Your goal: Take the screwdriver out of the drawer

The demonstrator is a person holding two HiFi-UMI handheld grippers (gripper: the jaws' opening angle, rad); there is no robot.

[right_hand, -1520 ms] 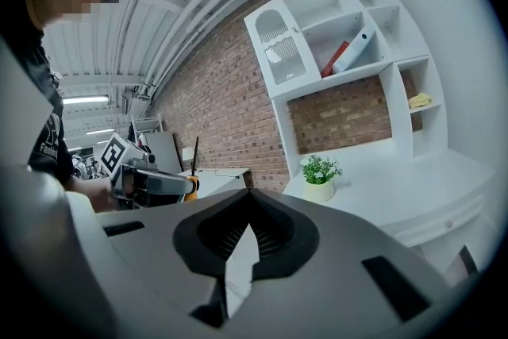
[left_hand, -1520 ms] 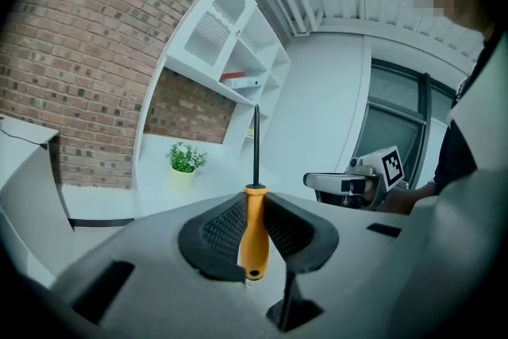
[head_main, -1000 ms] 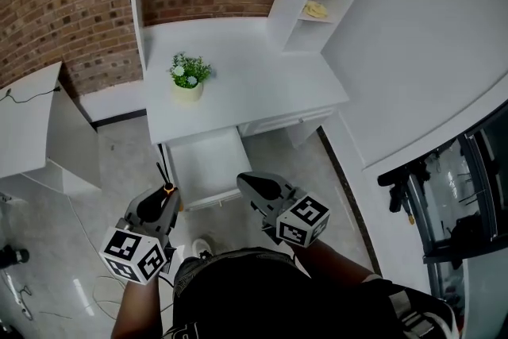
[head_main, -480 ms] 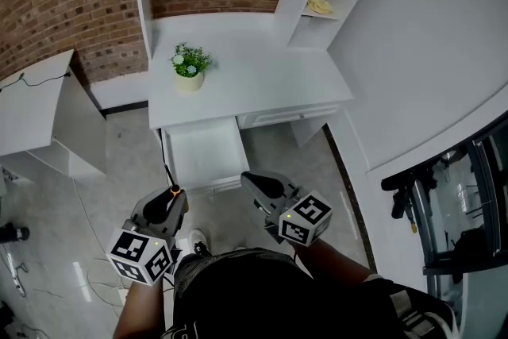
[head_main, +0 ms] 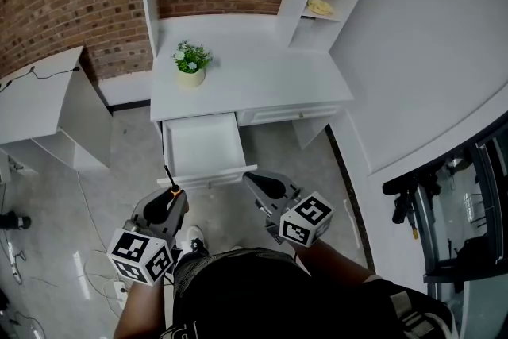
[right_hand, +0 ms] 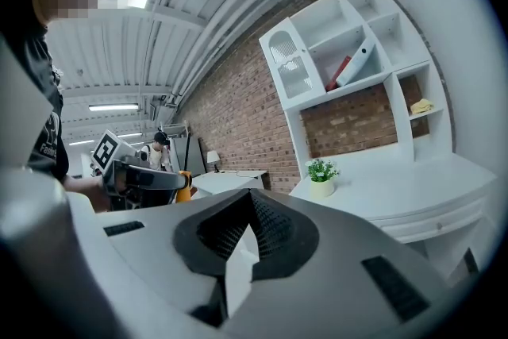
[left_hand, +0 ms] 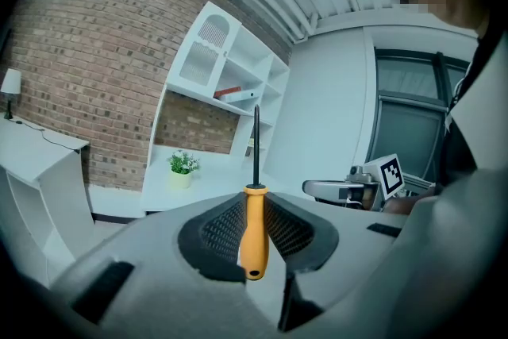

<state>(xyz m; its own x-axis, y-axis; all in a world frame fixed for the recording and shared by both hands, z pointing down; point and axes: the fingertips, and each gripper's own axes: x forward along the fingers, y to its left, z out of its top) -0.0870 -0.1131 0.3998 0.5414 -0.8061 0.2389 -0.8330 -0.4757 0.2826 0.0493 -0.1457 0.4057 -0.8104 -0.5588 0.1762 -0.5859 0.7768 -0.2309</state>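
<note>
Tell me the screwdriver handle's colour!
The screwdriver handle is orange, clearest in the left gripper view.

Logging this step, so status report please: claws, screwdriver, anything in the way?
Left claw shut on orange-handled black-shaft screwdriver, outside the open white drawer. Right claw shut, empty. Nothing in the way.

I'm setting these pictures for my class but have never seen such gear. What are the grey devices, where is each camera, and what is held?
No robot here: a person holds a two-jaw gripper in each hand. One camera sits on the person's head, looking down; one rides on each gripper. The left gripper is shut on an orange-handled screwdriver, shaft pointing forward. The right gripper is shut, empty. Ahead, a white desk carries a potted plant; its drawer is pulled open.
</note>
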